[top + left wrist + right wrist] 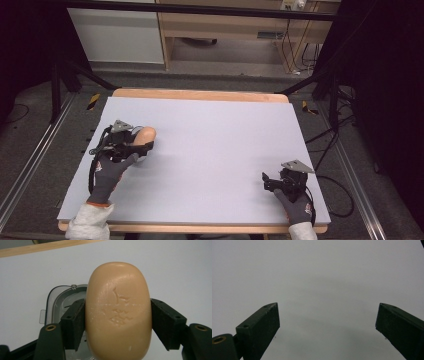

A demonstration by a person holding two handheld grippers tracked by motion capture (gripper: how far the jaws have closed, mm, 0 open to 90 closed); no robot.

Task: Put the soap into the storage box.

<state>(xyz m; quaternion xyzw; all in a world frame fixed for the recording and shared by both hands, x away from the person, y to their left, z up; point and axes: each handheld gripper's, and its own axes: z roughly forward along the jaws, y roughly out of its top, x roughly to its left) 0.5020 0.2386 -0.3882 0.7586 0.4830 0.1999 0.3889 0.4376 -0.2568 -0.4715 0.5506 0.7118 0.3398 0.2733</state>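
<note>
Tan and waxy, the bar of soap sits pinched between the two black jaws of the left gripper, one pad pressed to each long flank, its stamped face turned toward the camera that rides on the gripper. Just beneath and behind the bar, past the jaw on the camera's left, lies a clear plastic soap dish with a rounded rim. In the high view the soap pokes out ahead of the left gripper, close over the table, with the gloved left hand behind it.

By the look of it, the grasp is made and the bar is either just above the dish or very near it; whether it rests on the plastic I cannot tell. What seems left is to settle the soap into or out of the dish and let go.

Well apart, the right gripper idles with its jaws spread wide, nothing between them, bare tabletop ahead.

That surface is a pale grey mat over a wooden table. Beyond it are dark carpet, black frame legs, trailing cables and a light wood cabinet.
</note>
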